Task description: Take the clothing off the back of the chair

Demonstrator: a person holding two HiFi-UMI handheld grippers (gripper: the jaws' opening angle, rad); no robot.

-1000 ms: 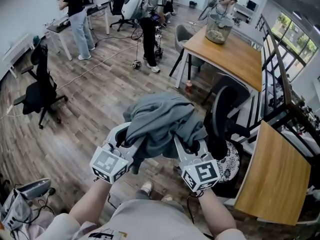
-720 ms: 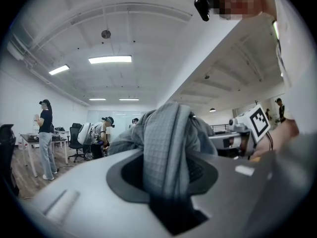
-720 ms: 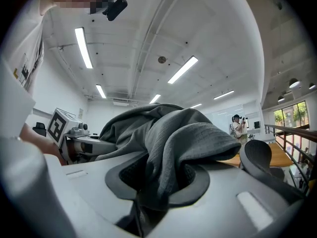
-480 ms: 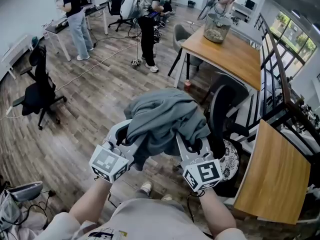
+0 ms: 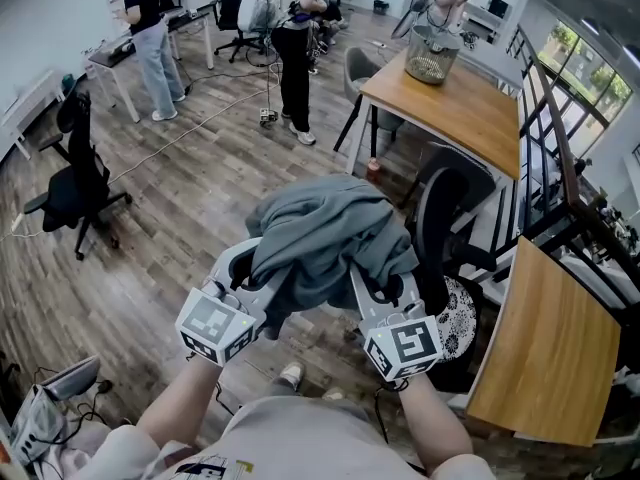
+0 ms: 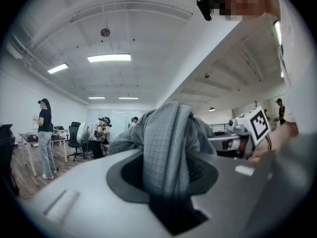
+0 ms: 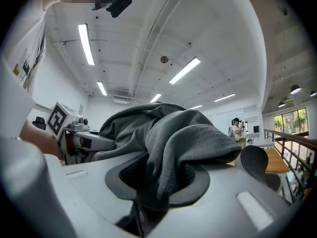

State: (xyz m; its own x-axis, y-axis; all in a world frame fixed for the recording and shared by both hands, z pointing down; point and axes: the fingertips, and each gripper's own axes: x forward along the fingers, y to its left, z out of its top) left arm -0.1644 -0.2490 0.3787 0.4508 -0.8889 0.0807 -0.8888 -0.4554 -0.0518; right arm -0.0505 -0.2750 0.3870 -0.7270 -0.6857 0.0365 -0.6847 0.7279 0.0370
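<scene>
Bunched grey waffle-knit clothing (image 5: 325, 233) clenched in left tongs (image 5: 252, 271) and right tongs (image 5: 376, 288), beside curved black chair (image 5: 438, 218).

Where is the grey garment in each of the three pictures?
Head view: grey garment bunched at centre, above both cubes.
Left gripper view: centre, clamped in the jaws.
Right gripper view: centre, clamped in the jaws.
Shared landmark: left marker cube in the right gripper view, right marker cube in the left.
</scene>
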